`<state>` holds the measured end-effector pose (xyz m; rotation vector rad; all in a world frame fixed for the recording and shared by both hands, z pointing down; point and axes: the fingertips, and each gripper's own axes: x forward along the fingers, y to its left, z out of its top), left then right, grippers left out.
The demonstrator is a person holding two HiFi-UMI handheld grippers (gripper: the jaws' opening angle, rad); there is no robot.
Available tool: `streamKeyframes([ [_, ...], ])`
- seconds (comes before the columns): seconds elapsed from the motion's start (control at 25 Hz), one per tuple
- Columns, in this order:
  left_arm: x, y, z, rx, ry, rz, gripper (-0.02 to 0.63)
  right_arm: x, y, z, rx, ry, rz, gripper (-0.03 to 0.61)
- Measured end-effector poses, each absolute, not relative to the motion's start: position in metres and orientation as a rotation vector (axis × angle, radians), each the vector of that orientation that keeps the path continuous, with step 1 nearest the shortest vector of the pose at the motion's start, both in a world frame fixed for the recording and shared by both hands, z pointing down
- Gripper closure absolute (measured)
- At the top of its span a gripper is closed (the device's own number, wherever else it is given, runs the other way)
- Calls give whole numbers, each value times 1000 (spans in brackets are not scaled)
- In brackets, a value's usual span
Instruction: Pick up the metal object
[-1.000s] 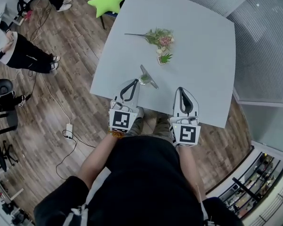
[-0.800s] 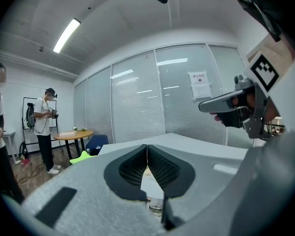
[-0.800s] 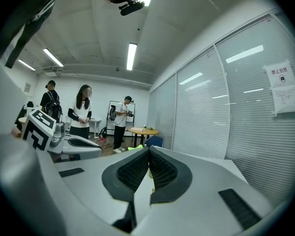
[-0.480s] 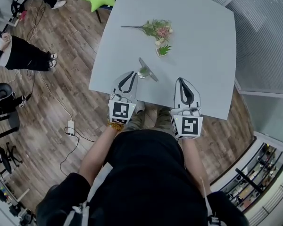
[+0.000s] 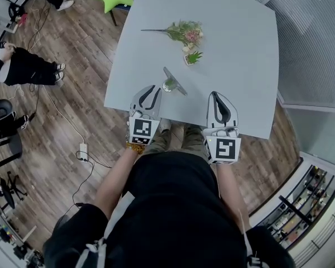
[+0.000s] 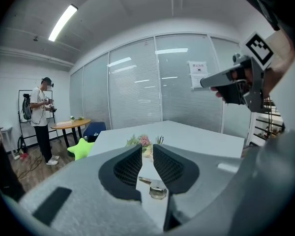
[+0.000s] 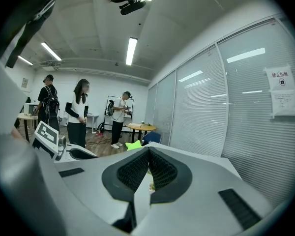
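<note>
The metal object (image 5: 173, 82), a thin flat strip with a rounded lump at one end, lies on the grey table (image 5: 240, 66) near its front left edge. It is just ahead of the left tool (image 5: 151, 89) and a little to that tool's right, not touching it. The left tool's jaws have just been opening and now stand slightly spread with nothing between them. In the left gripper view the strip shows through the narrow gap, still out on the tabletop. I take the small opening to suit so thin a piece, and the low, nearly level aim to be a line-up for sliding the jaws around it.

The right tool (image 5: 218, 97) hovers over the near edge with its jaws pressed together and empty, well apart from the strip. To me it looks parked out of the way.

Farther back lie a flower sprig (image 5: 185, 32) and a small potted plant (image 5: 193, 57), clear of the reach.

As for writing, a paper notice (image 7: 281, 89) hangs on the glass wall with a red heading in Chinese characters, too small to read reliably. The cubes (image 5: 142, 130) on the tools carry black-and-white square markers only. I see no brand names.
</note>
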<state>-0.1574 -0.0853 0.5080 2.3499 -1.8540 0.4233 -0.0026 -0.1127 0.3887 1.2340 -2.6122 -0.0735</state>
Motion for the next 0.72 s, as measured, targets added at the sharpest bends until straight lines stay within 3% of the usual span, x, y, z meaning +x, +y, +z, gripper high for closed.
streamKeyframes([
  [0.72, -141, -105, 581, 2335, -1651, 548, 462, 17, -124, 410, 1302, -2525, -12, 580],
])
